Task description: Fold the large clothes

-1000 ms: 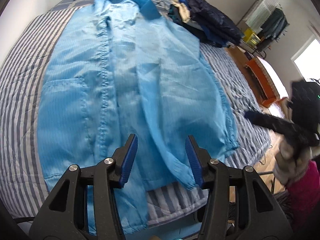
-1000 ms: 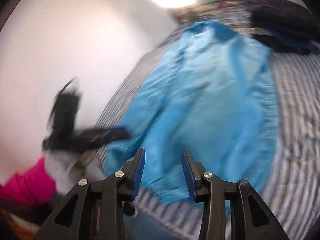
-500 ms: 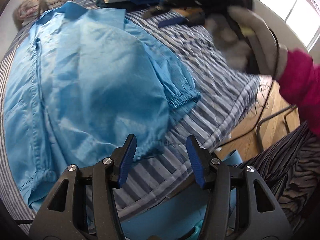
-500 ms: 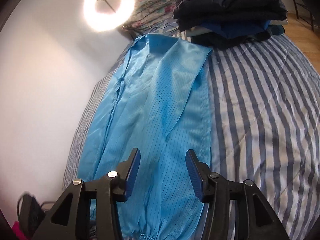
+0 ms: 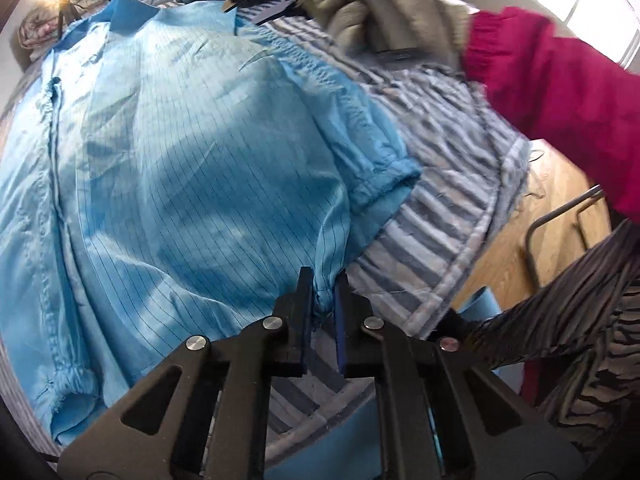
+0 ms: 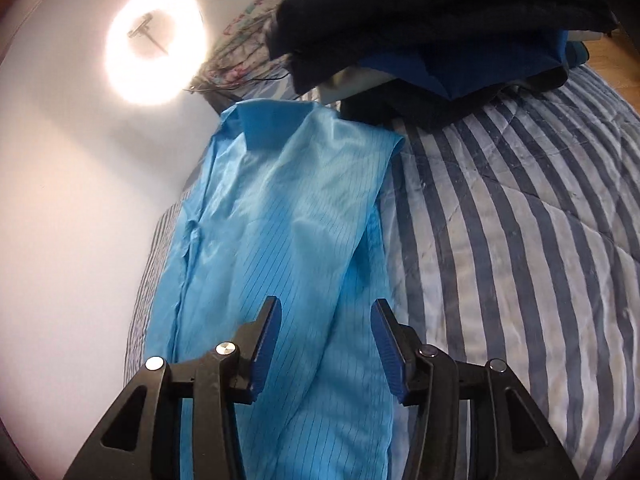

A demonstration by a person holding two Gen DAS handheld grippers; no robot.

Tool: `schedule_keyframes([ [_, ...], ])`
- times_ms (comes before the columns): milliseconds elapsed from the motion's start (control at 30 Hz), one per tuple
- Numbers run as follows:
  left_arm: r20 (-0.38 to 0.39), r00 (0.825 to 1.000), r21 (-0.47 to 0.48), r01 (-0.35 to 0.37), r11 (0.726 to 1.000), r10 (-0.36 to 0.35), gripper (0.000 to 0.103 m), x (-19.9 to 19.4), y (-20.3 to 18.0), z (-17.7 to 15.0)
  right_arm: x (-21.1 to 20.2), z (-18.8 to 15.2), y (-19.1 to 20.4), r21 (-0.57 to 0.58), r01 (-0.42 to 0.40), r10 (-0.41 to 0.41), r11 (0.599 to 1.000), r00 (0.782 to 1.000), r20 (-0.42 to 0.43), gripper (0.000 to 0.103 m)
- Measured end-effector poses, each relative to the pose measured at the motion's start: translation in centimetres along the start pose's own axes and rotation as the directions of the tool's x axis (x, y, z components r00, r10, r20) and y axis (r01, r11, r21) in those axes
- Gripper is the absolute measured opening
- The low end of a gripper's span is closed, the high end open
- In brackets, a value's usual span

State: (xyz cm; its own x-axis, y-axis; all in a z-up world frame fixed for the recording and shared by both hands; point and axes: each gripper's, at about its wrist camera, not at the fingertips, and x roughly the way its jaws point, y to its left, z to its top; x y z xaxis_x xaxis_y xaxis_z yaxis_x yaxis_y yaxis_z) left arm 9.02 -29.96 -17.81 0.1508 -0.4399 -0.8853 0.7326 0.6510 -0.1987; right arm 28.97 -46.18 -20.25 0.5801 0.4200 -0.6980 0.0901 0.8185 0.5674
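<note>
Across the striped bed (image 6: 520, 240) lies one blue coat (image 5: 180, 180), one dark clothes pile (image 6: 440, 32) at its head. Left gripper (image 5: 323, 292) is closing, pinching the coat's hem at the near edge; right gripper (image 6: 326, 344) hovers apart above it.

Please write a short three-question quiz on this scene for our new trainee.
1. True or false: the left gripper has cloth of the blue coat between its jaws.
2. Which lies beyond the coat's collar in the right wrist view? A) a pile of dark clothes B) a basket C) a laptop
3. Fill in: the right gripper is above the coat with its jaws ____.

Key:
1. True; the jaws are closing, and the coat's hem corner is pinched between them.
2. A; the pile sits on the striped quilt.
3. Open; nothing is held between them.
</note>
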Motion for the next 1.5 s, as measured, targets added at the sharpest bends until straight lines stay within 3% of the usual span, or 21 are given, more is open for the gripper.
schedule_keyframes([
  [100,0.011,0.999,-0.042,0.054,0.998,-0.053,0.006,-0.6,0.8,0.0,1.5,0.8,-0.4,0.025,-0.03,0.03,0.999,1.0,-0.002,0.044],
  [167,0.016,0.995,-0.074,0.103,0.992,-0.102,0.006,-1.1,1.2,0.0,2.5,1.2,-0.2,0.026,-0.051,0.051,0.998,0.999,-0.013,0.03],
  [233,0.026,0.989,-0.094,0.147,0.985,-0.145,0.006,-1.6,1.2,0.0,3.3,1.6,0.5,-0.004,-0.01,0.01,1.0,1.0,-0.022,0.005],
  [300,0.039,0.981,-0.111,0.192,0.975,-0.189,0.005,-2.1,1.1,0.0,3.3,2.0,1.2,-0.044,0.028,-0.028,0.999,0.999,-0.014,0.0],
  [467,0.049,0.966,-0.121,0.259,0.958,-0.255,0.005,-2.1,-0.4,0.7,2.5,3.3,2.1,-0.085,0.077,-0.075,0.993,0.997,0.025,0.0],
  [567,0.033,0.958,-0.099,0.286,0.953,-0.284,0.005,-1.8,-1.5,1.2,2.9,3.5,1.4,-0.067,0.054,-0.055,0.996,0.998,-0.015,0.0],
  [633,0.021,0.955,-0.084,0.296,0.952,-0.295,0.005,-1.5,-2.2,1.3,3.1,3.1,1.2,-0.09,0.096,-0.1,0.991,0.994,-0.04,0.0],
  [733,-0.003,0.957,-0.065,0.29,0.955,-0.291,0.005,-0.8,-2.9,1.4,3.1,2.8,0.3,-0.078,0.123,-0.127,0.989,0.99,-0.056,0.0],
  [867,-0.02,0.954,-0.056,0.298,0.953,-0.3,0.005,-0.4,-3.3,1.1,2.4,2.7,-0.8,-0.07,0.106,-0.11,0.992,0.992,-0.068,0.0],
  [1100,-0.061,0.964,-0.009,0.258,0.966,-0.258,0.005,0.2,-3.8,0.4,1.4,2.1,-1.8,-0.05,0.085,-0.089,0.995,0.992,-0.09,0.0],
  [1233,-0.021,0.962,-0.023,0.27,0.963,-0.27,0.005,-0.7,-3.5,0.5,-0.8,1.8,-2.8,-0.022,0.074,-0.075,0.997,0.995,-0.059,0.017],
  [1333,-0.023,0.964,-0.016,0.264,0.964,-0.264,0.005,-0.6,-3.6,0.6,-2.0,1.0,-3.1,-0.019,0.033,-0.034,0.999,0.996,-0.085,0.032],
  [1500,-0.02,0.962,-0.036,0.273,0.961,-0.274,0.005,0.2,-3.9,0.9,-2.5,-1.1,-2.4,-0.078,0.056,-0.066,0.995,0.989,-0.135,0.032],
])
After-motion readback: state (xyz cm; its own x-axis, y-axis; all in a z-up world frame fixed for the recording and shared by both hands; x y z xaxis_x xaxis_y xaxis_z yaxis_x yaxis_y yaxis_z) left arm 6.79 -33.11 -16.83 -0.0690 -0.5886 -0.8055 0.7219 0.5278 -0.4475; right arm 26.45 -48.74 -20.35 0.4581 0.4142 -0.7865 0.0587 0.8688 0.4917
